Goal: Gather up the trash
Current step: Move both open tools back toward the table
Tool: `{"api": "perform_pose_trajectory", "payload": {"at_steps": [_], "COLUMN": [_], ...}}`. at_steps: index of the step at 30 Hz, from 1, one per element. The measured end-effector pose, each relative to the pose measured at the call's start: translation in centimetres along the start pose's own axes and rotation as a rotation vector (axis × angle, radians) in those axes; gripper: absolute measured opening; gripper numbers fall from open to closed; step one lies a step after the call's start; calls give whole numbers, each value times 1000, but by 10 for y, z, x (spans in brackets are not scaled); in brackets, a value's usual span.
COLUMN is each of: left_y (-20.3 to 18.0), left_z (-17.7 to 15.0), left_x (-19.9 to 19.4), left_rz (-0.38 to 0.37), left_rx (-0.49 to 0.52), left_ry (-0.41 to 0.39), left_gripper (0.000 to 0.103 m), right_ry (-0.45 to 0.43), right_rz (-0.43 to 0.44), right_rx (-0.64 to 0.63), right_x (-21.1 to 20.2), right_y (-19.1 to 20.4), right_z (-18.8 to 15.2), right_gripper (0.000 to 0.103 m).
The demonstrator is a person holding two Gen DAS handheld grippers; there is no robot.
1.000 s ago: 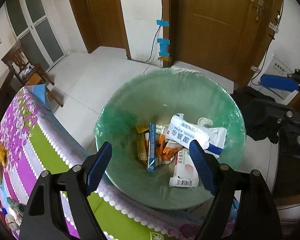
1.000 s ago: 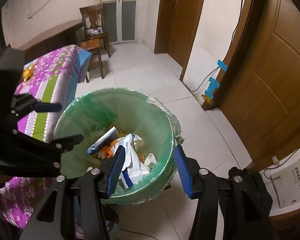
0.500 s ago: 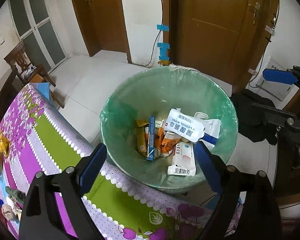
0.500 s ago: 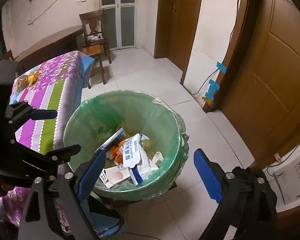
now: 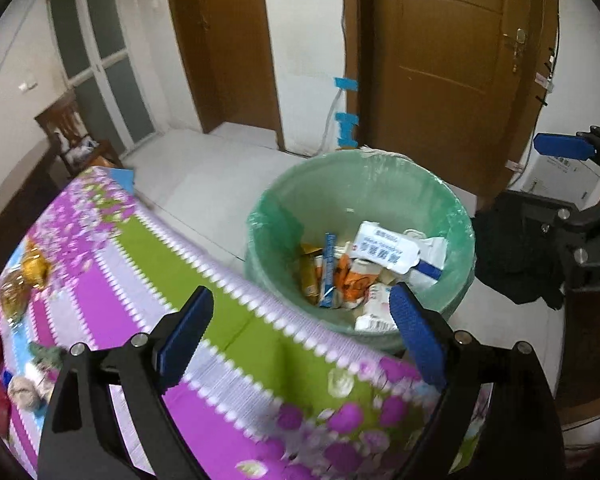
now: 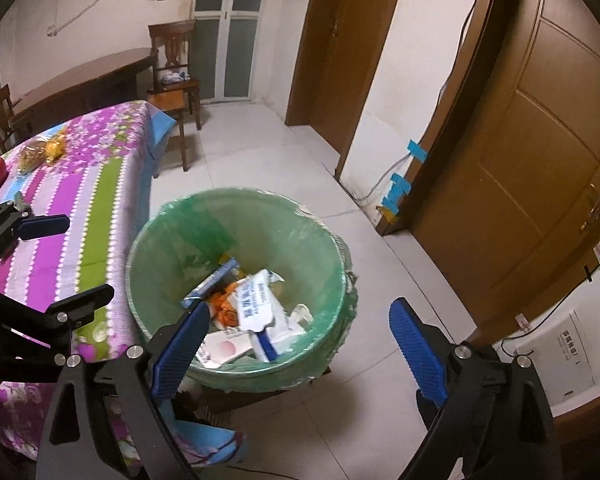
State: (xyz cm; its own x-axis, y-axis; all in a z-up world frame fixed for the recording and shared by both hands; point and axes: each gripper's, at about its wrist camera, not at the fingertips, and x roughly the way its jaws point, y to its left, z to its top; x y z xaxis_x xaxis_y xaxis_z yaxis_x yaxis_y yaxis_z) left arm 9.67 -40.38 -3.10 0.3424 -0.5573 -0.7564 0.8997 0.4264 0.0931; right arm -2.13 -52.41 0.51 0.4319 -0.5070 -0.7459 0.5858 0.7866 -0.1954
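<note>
A: Left tongs [image 5: 300,336] and right tongs [image 6: 300,340]?
B: Both released, having just spread, nothing between them.
A: Trash?
B: Wrappers [image 6: 256,304] lie in the green-lined bin [image 6: 172,232] beside the table [image 5: 112,264]; labels probably wipes, blurred.

Little can be read. A white wipes packet [image 5: 384,247] in the green-lined bin [image 5: 276,216] bears blue print, too blurred to make out. A white box [image 6: 556,350] at the far right carries dark characters, also illegible.
</note>
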Motion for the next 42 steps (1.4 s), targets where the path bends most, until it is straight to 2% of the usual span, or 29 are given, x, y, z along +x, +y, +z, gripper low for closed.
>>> {"api": "perform_pose_trajectory", "payload": {"at_steps": [2, 6, 12, 22, 32, 42], "left_y": [5, 16, 33, 61, 83, 109], "left_z": [-6, -15, -25, -40, -65, -87], "left_x": [-9, -20, -28, -40, -52, -65], "left_rz": [41, 74, 146, 195, 285, 341], "left_rx": [-9, -31, -43, -78, -104, -137], "left_ry": [-16, -40, -62, -66, -72, -67], "left_gripper": [88, 88, 88, 88, 88, 90], "right_ry": [-29, -81, -111, -190, -241, -243], "right_rz": [-7, -5, 15, 56, 105, 153], "right_rx": [-16, -32, -51, -90, -144, -164], "right_x": [-9, -20, -18, -20, -22, -15], "right_y": [7, 19, 37, 77, 127, 158], "right_z": [-2, -5, 1, 24, 47, 59], "right_gripper": [91, 91, 91, 91, 91, 91]}}
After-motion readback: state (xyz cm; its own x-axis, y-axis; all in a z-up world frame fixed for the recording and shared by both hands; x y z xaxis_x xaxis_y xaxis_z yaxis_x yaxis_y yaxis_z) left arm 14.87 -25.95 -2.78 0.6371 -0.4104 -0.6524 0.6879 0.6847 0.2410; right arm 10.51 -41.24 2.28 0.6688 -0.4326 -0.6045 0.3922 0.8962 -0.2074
